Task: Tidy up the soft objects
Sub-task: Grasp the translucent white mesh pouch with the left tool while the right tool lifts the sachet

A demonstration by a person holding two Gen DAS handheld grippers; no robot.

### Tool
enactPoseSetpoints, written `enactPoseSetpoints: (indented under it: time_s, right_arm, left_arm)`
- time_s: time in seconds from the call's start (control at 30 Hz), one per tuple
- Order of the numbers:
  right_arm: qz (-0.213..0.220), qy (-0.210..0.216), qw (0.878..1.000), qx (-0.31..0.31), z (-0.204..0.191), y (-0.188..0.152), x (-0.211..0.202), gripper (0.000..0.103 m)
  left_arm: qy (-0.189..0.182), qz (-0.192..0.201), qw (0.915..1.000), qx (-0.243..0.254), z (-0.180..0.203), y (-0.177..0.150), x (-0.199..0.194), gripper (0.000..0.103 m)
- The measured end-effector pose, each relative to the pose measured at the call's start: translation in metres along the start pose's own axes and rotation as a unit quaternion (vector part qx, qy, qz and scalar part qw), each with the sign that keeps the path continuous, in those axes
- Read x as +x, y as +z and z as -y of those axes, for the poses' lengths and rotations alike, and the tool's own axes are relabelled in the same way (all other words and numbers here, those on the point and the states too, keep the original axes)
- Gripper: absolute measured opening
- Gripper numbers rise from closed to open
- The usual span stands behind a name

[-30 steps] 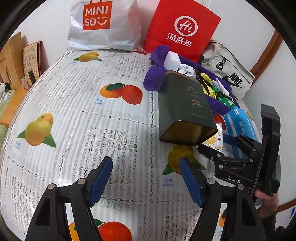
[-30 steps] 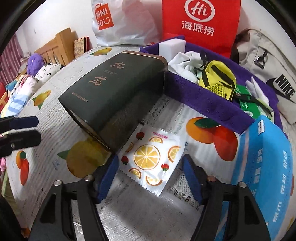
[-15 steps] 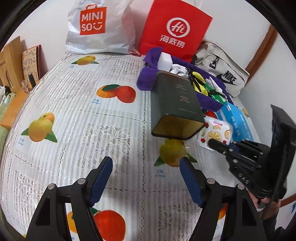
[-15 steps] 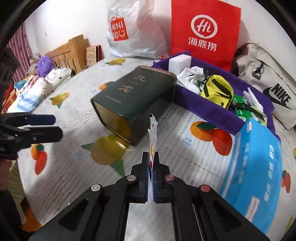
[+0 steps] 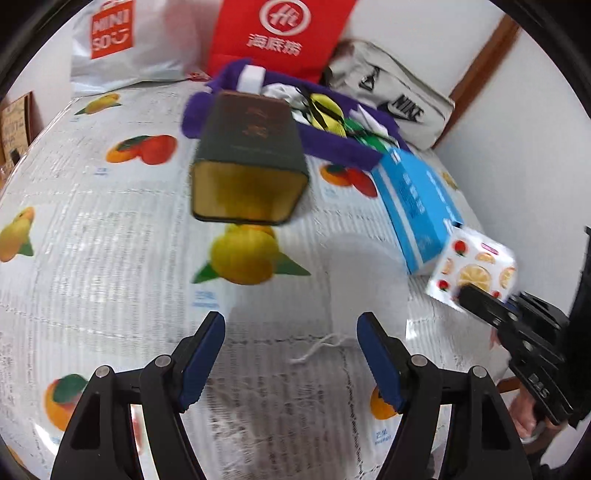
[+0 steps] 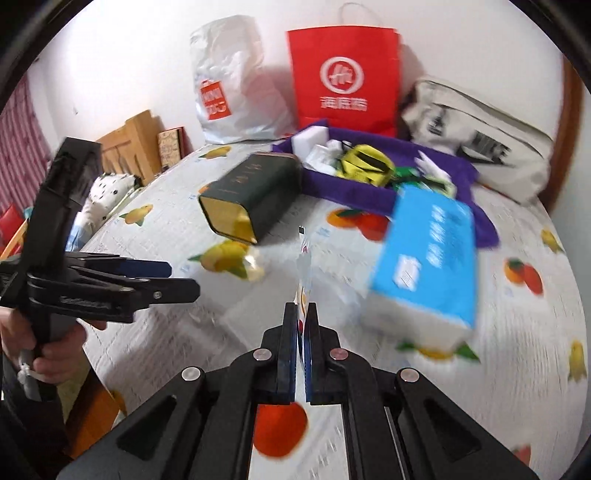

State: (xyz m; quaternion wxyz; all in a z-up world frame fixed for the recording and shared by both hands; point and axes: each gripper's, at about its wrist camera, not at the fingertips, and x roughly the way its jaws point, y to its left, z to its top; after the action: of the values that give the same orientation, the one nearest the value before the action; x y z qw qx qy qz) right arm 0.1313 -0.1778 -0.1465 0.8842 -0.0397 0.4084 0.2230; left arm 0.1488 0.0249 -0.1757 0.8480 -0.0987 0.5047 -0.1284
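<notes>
Black left gripper (image 5: 290, 354): we see its blue-padded jaws spread wide with nothing between them, hovering over the tabletop; in the right wrist view it shows at the left edge (image 6: 181, 280), held by a hand (image 6: 48, 347).
White tabletop (image 5: 110, 258): we see a lace-patterned cover printed with oranges and yellow fruit.
White plastic shopping bag (image 5: 125, 44): it stands at the far left against the wall, with an orange logo.
Dark green rectangular tin (image 5: 251, 151): it lies on its side near the middle, its open gold-lined mouth turned toward us.
Red paper bag (image 5: 280, 33): it stands behind the tin, next to the white bag.
Purple cloth tray (image 5: 332, 146): it sits just behind the tin and holds a white block, a yellow-and-black pouch and green packets.
Blue rectangular tissue pack (image 5: 417, 206): it lies right of the tin, its far end beside the tray.
Grey sports bag (image 5: 391, 99): it rests at the far right by the wall.
White fruit-printed soft packet (image 5: 476, 266): we see it lifted clear of the tabletop, right of the tissue pack, edge-on in the right wrist view (image 6: 303, 273).
Black right gripper (image 6: 301, 314): its jaws are pressed together, pinching the packet's lower edge.
</notes>
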Motion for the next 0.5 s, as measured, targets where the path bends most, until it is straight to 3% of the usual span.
enactPoseSetpoints:
  time_s: [0.23, 0.5]
  right_arm:
    - [-0.003, -0.020, 0.999, 0.042, 0.026, -0.037, -0.019, 0.003]
    - [-0.013, -0.037, 0.996, 0.083, 0.061, -0.063, -0.021, 0.003]
  left_arm:
    - [-0.045, -0.022, 0.9980, 0.038, 0.041, 0.008, 0.029, 0.074]
    - [0.009, -0.012, 0.9933, 0.115, 0.082, 0.006, 0.057, 0.089]
